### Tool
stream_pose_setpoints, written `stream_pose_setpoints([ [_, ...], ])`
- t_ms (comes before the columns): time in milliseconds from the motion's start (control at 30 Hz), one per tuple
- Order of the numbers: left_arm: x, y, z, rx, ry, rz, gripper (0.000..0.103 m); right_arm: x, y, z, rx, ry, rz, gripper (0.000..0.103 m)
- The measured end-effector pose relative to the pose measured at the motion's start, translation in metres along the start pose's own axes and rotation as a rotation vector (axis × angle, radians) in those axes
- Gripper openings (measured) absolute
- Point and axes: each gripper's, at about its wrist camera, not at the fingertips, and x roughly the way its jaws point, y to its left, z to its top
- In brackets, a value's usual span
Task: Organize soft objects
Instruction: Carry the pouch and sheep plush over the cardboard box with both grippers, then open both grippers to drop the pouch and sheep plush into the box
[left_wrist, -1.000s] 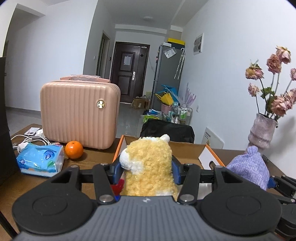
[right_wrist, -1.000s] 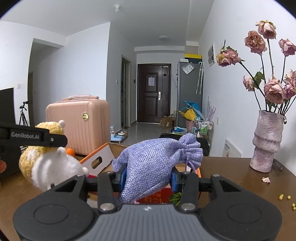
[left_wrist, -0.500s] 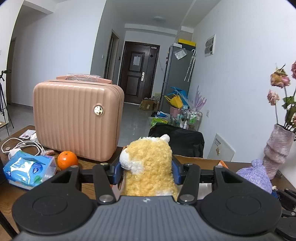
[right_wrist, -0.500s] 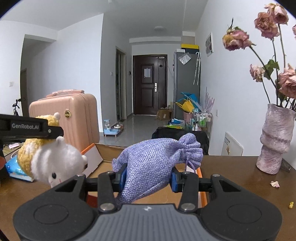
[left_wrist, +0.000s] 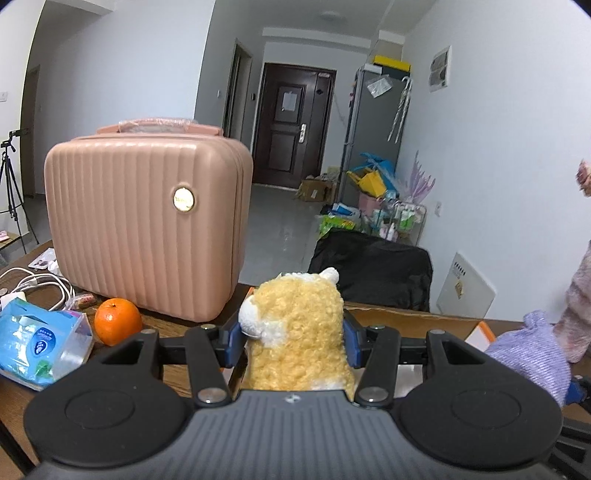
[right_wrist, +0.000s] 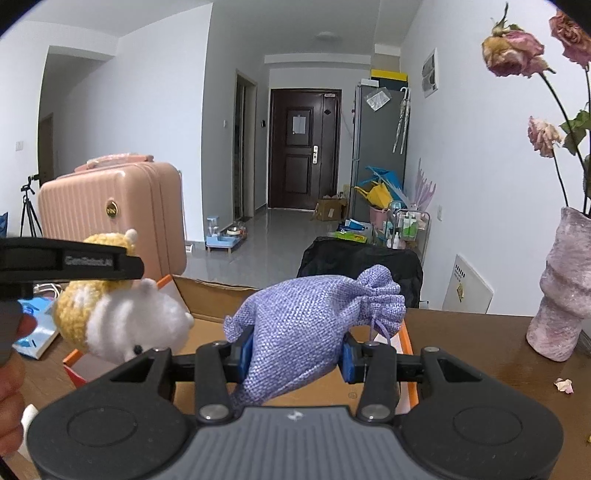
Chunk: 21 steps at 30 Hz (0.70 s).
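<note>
Left gripper (left_wrist: 293, 341): clamping the plush toy (left_wrist: 297, 332) between both blue pads, jaws part-way closed on its sides.
Toy position: sitting upright between the fingers, yellow curly back toward the camera, white ear on top; white face visible from the right wrist view (right_wrist: 122, 317).
Right gripper (right_wrist: 295, 349): squeezing the purple pouch (right_wrist: 314, 317) between both pads, jaws narrowed onto the fabric.
Pouch position: lying across the jaws, tied neck pointing up and to the right, bottom corner hanging toward the gripper body.
Relative layout: toy hanging to the left of the pouch, both above the open cardboard box (right_wrist: 218, 295) on the brown table (right_wrist: 472, 354).
Count, soft things: one toy, one pouch.
Count, table items: one pink suitcase (left_wrist: 147, 218), one orange (left_wrist: 117, 320), one tissue pack (left_wrist: 37, 343), one vase (right_wrist: 563, 288) holding dried roses, white cables (left_wrist: 40, 282) at far left.
</note>
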Motion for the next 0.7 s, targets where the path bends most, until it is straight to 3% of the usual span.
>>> stream_pose_setpoints([
  [400, 0.036, -0.008, -0.015, 0.041, 0.058, 0.051, 0.052, 0.033, 0.002, -0.008, 0.003, 0.063, -0.012, 0.043],
  [700, 0.042, -0.006, -0.02, 0.037, 0.067, 0.056, 0.052, 0.056, -0.008, -0.017, 0.057, 0.106, -0.018, 0.043],
])
